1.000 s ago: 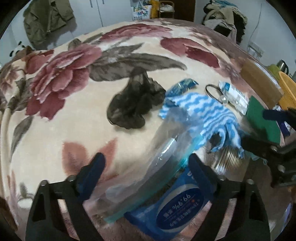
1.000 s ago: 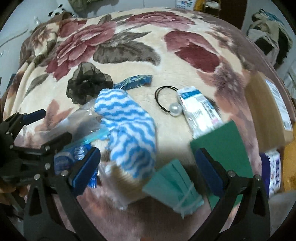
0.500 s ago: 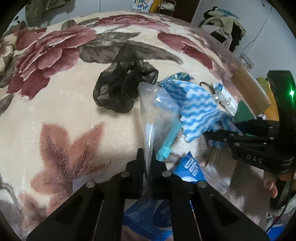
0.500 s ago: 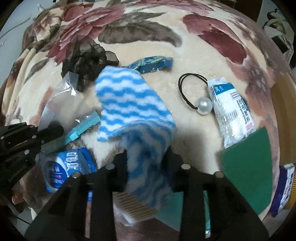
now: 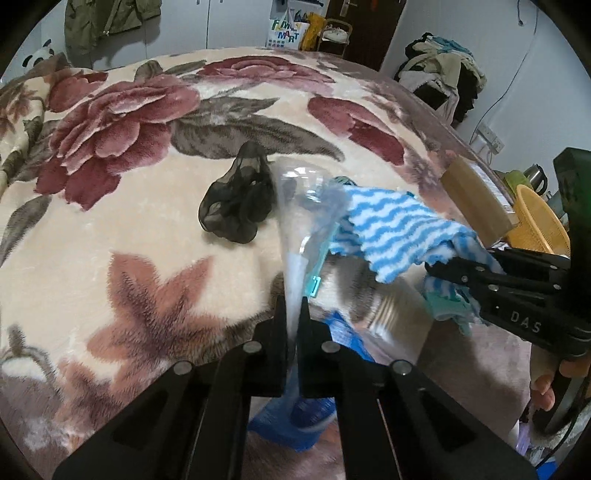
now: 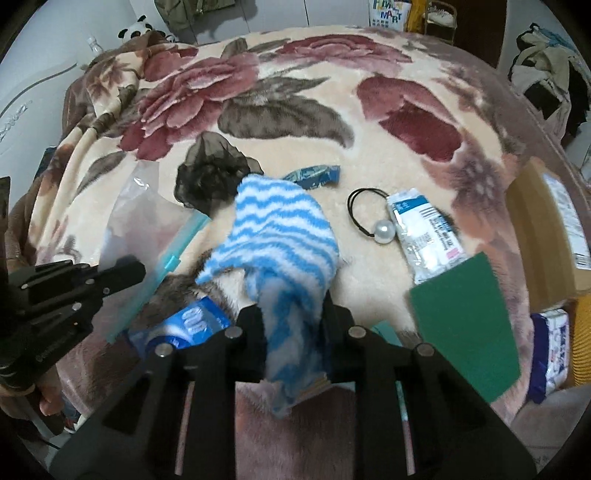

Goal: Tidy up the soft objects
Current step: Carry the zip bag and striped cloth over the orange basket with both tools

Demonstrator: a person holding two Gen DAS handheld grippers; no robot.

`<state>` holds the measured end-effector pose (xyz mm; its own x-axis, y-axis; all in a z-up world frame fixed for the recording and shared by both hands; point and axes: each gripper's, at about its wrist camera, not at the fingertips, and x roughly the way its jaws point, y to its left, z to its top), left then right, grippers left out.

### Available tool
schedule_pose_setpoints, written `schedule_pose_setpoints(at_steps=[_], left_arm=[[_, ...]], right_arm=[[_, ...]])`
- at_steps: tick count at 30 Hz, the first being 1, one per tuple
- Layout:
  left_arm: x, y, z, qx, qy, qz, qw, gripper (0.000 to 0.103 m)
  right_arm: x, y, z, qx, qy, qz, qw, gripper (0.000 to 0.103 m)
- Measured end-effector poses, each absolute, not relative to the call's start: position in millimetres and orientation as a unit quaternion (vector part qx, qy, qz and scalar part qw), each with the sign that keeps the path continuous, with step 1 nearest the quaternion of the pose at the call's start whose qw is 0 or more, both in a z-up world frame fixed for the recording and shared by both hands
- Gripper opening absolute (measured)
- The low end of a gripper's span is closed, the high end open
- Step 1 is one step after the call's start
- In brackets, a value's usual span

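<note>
"DAS" on the right gripper (image 5: 476, 273); "MART" on a bag (image 5: 286, 32).

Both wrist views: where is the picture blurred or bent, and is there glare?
Left wrist view: the zip bag glints and the striped cloth is smeared near the right gripper. Right wrist view: the green pad has a soft edge. Both bend the blanket round, with dark corners.

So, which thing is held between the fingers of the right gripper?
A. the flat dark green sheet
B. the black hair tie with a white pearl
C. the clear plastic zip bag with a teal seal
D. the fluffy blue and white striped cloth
D: in the right wrist view the right gripper, its jaws closing a little more, pinches the fluffy blue and white striped cloth; the hair tie and green sheet lie apart on the blanket.
</note>
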<state>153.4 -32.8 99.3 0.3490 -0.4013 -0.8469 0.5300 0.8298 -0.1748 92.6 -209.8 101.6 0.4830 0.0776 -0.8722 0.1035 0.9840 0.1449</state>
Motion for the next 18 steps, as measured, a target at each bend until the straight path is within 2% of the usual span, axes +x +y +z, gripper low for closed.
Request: schedule_pose_setpoints(at_steps=[9,18], left_arm=[[129.9,-40.2,137.8,0.064,0.47,-0.295,0.829,0.001],[100.2,-92.3,175.1,0.08,0.442,-0.333,0.829,0.001]], right_arm=[[61.9,-222.7,139.5,0.088,0.481,-0.022,0.872,0.022],[22.8,-267.9,177.8,0.101,0.449,-0.064,0.886,0.022]])
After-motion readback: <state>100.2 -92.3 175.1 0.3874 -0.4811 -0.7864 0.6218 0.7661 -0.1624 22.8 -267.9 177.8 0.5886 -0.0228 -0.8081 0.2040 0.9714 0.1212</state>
